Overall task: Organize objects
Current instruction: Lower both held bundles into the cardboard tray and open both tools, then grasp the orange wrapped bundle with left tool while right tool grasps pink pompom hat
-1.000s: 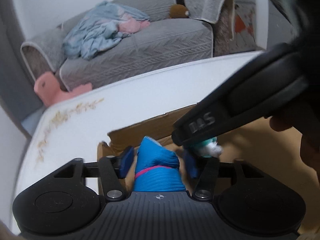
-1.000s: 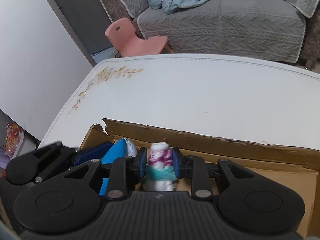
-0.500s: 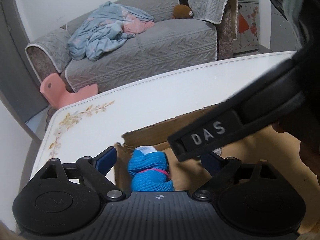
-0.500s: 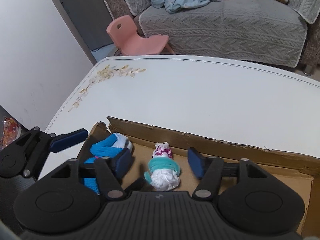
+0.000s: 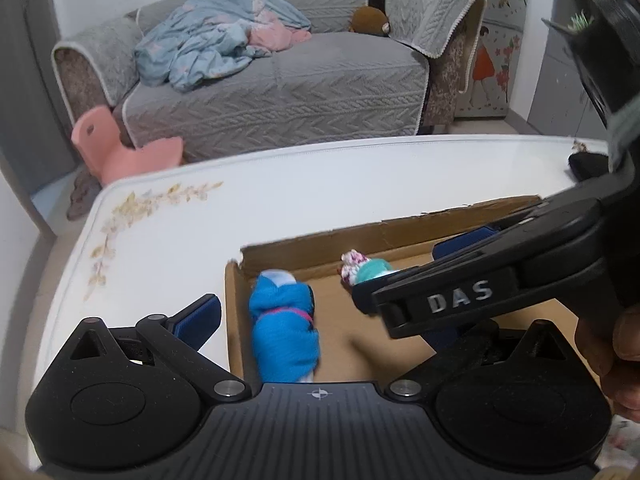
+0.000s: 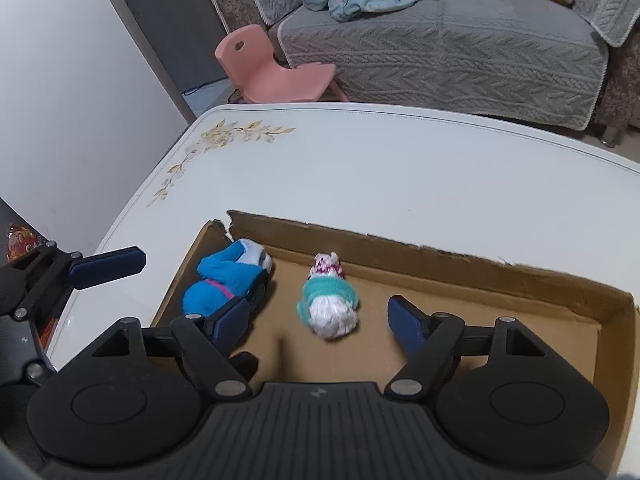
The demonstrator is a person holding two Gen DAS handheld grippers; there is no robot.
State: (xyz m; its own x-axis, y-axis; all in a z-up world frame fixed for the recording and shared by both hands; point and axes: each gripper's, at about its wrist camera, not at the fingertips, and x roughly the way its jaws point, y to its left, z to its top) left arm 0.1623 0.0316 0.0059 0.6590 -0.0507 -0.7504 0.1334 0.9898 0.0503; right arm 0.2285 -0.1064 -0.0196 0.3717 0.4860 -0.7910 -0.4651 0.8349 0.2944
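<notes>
A blue rolled sock (image 5: 284,332) lies in the left corner of a shallow cardboard box (image 5: 312,248). My left gripper (image 5: 324,316) hangs above it with its jaws opening wide, and the pads are off the roll. A teal-and-white rolled sock (image 6: 328,304) lies on the box (image 6: 440,268) floor beside the blue roll (image 6: 224,284). Around the teal roll my right gripper (image 6: 320,316) is opening, and neither of its pads touches it. In the left wrist view the right gripper's black housing marked DAS (image 5: 460,300) hides the left gripper's right finger and part of the teal roll (image 5: 366,270).
The box sits on a white table (image 6: 400,168) with a floral print near its rounded left corner. Beyond the table stand a pink child's chair (image 6: 272,72) and a grey sofa (image 6: 460,40) with a blue blanket. A person's hand (image 5: 616,352) shows at the right edge.
Both grippers have opened and let go of their sock rolls, which now lie on the box floor. Both have risen and drawn back a little.
</notes>
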